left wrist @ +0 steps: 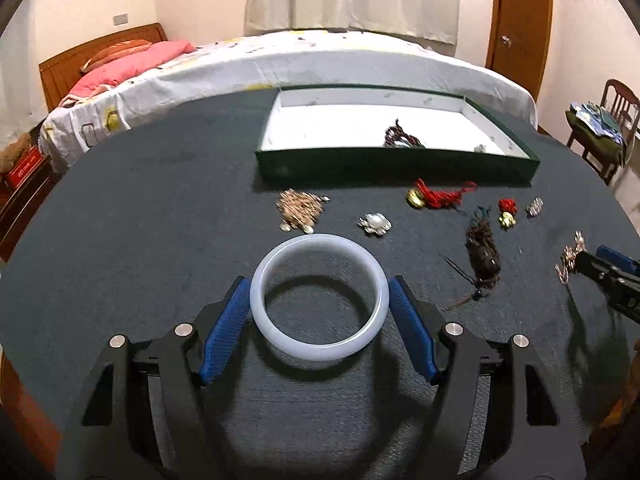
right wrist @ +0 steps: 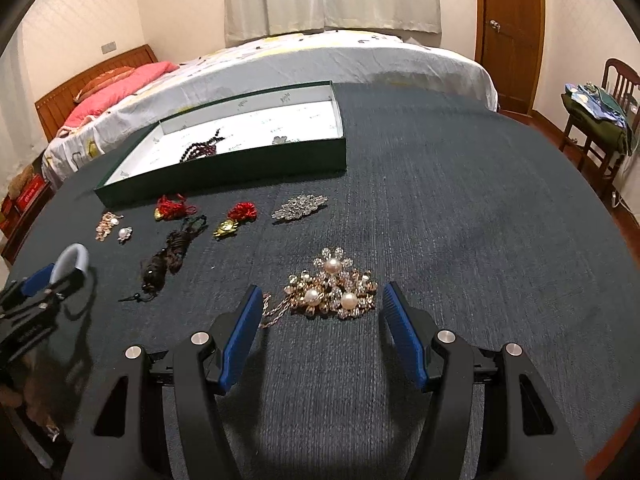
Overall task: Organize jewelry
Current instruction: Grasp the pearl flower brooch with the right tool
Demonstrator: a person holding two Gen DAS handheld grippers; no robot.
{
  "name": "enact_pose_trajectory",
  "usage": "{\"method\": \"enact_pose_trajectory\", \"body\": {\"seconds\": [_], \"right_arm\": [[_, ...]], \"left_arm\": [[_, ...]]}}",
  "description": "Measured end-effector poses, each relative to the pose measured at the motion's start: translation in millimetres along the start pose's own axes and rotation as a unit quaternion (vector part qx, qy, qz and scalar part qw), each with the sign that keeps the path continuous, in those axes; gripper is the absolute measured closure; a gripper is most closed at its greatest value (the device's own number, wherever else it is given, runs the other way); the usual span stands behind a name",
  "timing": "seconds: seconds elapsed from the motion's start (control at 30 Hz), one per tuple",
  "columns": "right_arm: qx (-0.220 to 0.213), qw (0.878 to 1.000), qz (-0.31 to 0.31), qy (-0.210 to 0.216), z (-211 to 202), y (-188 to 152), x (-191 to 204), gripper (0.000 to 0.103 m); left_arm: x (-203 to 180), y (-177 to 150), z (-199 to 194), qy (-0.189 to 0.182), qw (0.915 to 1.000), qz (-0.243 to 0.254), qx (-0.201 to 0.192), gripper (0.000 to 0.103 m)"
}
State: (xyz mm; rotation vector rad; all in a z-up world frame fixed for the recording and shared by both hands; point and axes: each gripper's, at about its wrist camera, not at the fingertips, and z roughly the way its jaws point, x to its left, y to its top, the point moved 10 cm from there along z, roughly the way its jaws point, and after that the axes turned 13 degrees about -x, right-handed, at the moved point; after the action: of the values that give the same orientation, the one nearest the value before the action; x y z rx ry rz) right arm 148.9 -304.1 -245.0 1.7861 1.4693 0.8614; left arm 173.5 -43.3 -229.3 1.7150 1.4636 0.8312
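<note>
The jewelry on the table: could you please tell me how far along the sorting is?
Early. Done: a dark beaded strand already lies in the green tray. In hand: the left hand-held gripper brackets the white bangle, lifted above its shadow; the right hand-held gripper is open around the pearl brooch. Left: red knots, a crystal brooch and others remain on the cloth.

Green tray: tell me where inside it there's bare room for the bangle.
The green tray's white floor is bare left of the dark bead strand. Its right end holds a small silver piece. In front, the red tassel charm and other pieces crowd the cloth.
</note>
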Motion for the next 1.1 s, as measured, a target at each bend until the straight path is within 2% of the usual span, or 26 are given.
{"method": "enact_pose_trajectory", "body": {"seconds": [0.23,0.43,0.57,1.1], "right_arm": [[0.028,1.000,-0.004,-0.009,14,-5,-4,0.042],[0.023,1.000,-0.019,-0.004,11,-9,0,0.042],[0.017,1.000,-0.023,0.000,8,-9,1,0.053],[0.007,1.000,-0.001,0.020,0,-8,3,0.055]], "left_arm": [[6,7,0,0.003,1.0000,-0.005,-0.007,0.034],[5,5,1,0.000,1.0000,-0.007,-0.003,0.034],[3,6,1,-0.001,1.0000,-0.005,-0.006,0.034],[0,9,-3,-0.003,0.9999,-0.003,-0.012,0.034]]}}
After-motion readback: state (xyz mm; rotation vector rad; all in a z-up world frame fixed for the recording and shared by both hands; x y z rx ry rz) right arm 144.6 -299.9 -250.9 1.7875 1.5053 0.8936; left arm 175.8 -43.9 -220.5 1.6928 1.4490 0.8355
